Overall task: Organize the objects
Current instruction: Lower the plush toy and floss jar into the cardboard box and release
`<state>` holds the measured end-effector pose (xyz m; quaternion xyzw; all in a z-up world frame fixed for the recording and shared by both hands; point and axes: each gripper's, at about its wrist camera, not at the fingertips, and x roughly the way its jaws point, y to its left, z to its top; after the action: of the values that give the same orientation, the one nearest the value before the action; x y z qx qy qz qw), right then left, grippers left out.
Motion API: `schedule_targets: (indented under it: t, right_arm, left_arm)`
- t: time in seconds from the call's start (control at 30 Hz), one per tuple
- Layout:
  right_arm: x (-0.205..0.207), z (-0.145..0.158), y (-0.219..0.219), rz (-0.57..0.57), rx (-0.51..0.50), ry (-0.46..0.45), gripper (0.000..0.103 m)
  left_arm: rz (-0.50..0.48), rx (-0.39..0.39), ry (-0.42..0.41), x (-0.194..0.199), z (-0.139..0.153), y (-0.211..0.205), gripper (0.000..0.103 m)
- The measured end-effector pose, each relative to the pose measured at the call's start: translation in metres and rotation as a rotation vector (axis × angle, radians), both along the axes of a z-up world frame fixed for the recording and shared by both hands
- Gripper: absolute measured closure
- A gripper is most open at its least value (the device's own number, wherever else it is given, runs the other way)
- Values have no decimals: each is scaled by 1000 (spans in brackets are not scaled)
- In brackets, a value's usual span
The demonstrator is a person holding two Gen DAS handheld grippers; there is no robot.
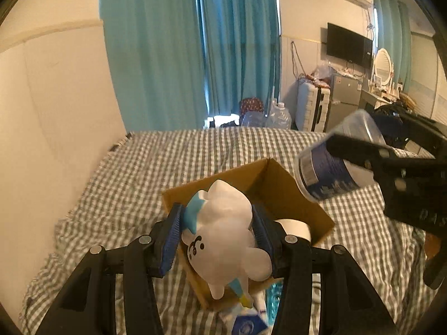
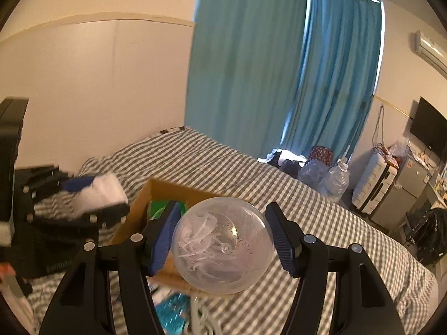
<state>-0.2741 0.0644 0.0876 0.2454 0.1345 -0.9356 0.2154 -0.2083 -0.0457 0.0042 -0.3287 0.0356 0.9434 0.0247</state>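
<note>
Jaws of the left gripper (image 1: 218, 240) pinch a white plush toy (image 1: 223, 231) by its soft middle, over the cardboard box (image 1: 290, 192) on the bed (image 1: 134, 178). Right gripper (image 2: 220, 244) clamps a clear plastic jar (image 2: 222, 244) across its smooth, probably slippery, light body, beside the box.

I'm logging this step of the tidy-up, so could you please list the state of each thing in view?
Left gripper: shut on the white plush toy.
White plush toy: held over the cardboard box, face toward the camera.
Right gripper: shut on the plastic tub.
Plastic tub: held above the bed, clear base toward the camera.
Cardboard box: open on the bed, already holding items.
Curtains: drawn.
</note>
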Motion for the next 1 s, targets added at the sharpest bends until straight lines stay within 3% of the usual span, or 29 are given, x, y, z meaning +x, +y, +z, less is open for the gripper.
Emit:
schedule_targets:
  t: [0.1, 0.23, 0.47, 0.7, 0.87, 1.0]
  right_arm:
    - [-32, -12, -6, -24, -21, -11, 40]
    - [-67, -34, -11, -43, -46, -55, 40]
    - [-86, -74, -22, -40, -49, -116, 40]
    - [-83, -72, -15, -39, -71, -123, 39]
    - [-65, -46, -3, -54, -76, -89, 33]
    - [-47, -24, 11, -54, -65, -65, 32]
  left_arm:
    - [-30, 46, -49, -23, -23, 4, 52]
    - [-57, 48, -90, -39, -49, 12, 53]
    - [-81, 66, -127, -41, -72, 18, 52]
    - [-82, 95, -129, -34, -61, 21, 49]
    - [-51, 68, -89, -17, -38, 24, 18]
    - [-31, 78, -64, -1, -10, 23, 15]
